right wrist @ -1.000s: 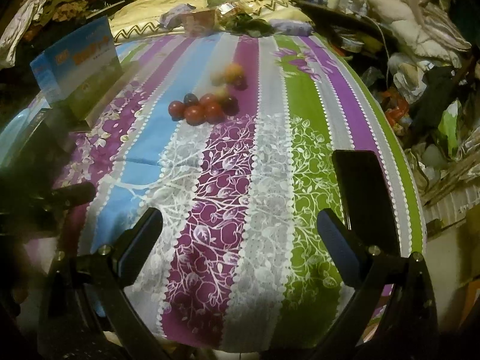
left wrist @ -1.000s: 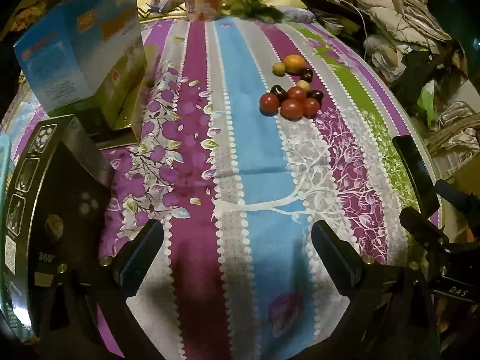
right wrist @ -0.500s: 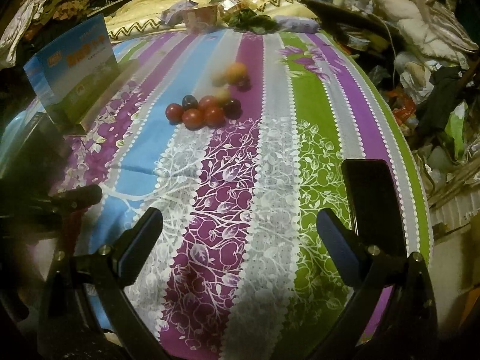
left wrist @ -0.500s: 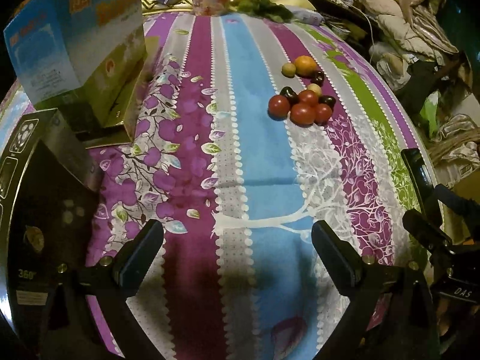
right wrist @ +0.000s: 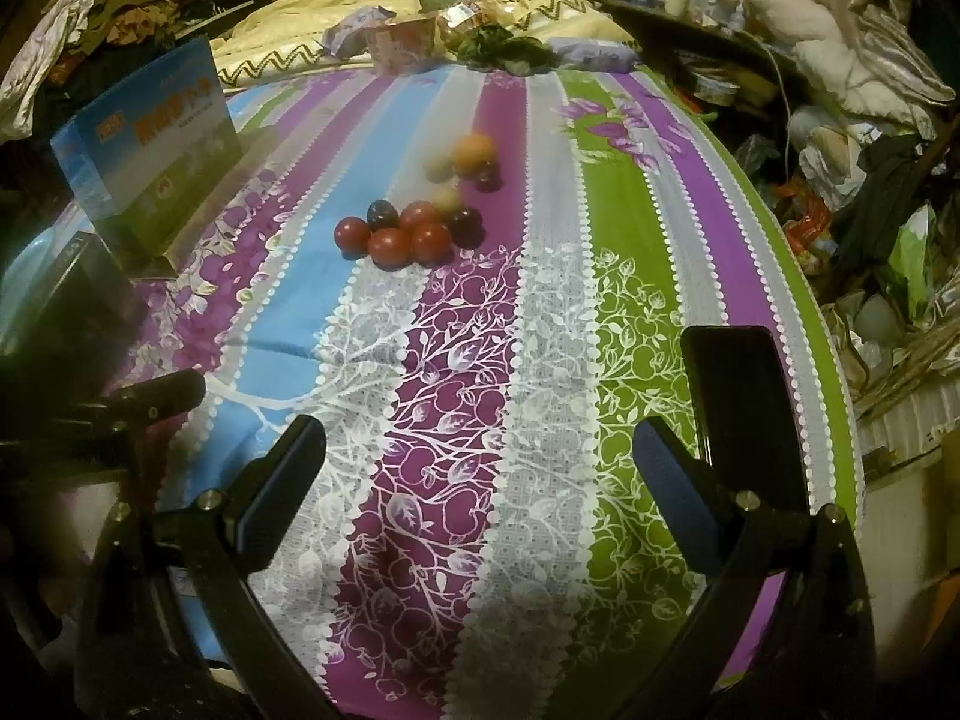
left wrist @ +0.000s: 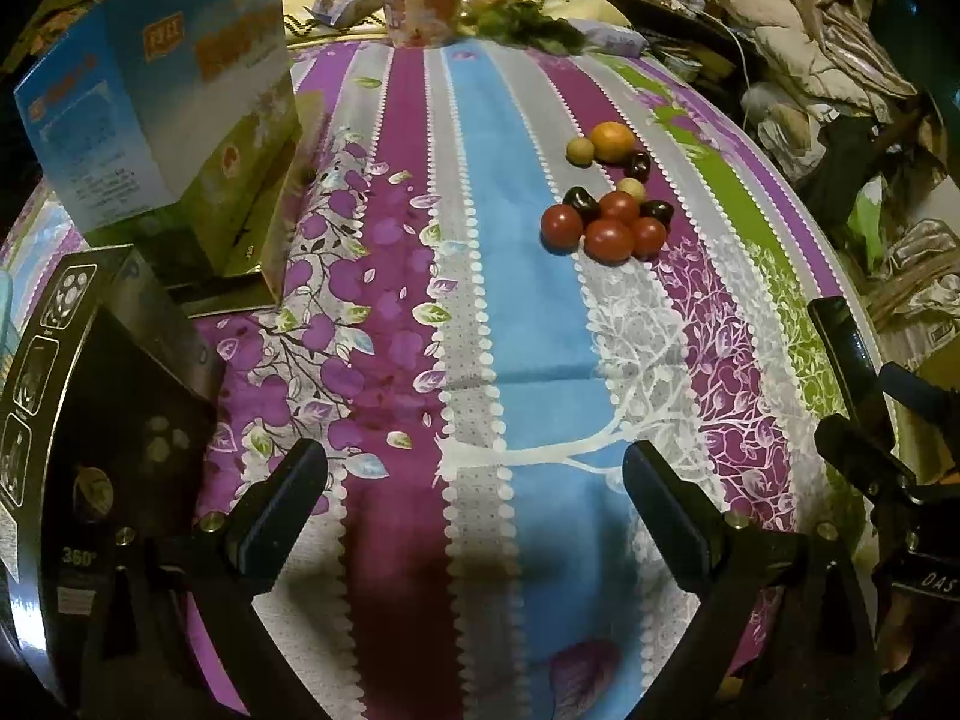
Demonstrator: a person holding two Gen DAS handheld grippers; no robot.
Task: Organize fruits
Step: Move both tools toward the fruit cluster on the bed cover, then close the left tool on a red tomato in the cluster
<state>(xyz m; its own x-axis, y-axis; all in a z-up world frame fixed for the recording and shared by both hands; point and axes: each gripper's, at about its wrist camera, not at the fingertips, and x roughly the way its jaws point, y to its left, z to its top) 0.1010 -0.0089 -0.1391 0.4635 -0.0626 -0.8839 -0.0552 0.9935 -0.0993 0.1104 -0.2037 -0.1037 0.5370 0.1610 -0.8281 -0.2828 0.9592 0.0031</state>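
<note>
A pile of small fruits lies on the striped cloth: red tomatoes (left wrist: 609, 238) (right wrist: 390, 246), dark plums (left wrist: 581, 200) (right wrist: 465, 224), pale round fruits (left wrist: 579, 151) (right wrist: 447, 200) and an orange (left wrist: 611, 141) (right wrist: 474, 151). My left gripper (left wrist: 477, 495) is open and empty, low over the cloth, well short of the pile. My right gripper (right wrist: 480, 468) is open and empty, also well short of the pile. The right gripper's body shows at the right edge of the left wrist view (left wrist: 870, 456).
A blue open carton (left wrist: 162, 108) (right wrist: 147, 150) stands at the left. A black box (left wrist: 90, 396) is at the near left. A black phone (right wrist: 738, 402) lies near the cloth's right edge. A cup (left wrist: 423, 15), leaves and packets sit at the far end. Clutter lies right of the table.
Both grippers have moved forward toward the fruit pile, which looks larger and nearer now. Both stay open and empty.
</note>
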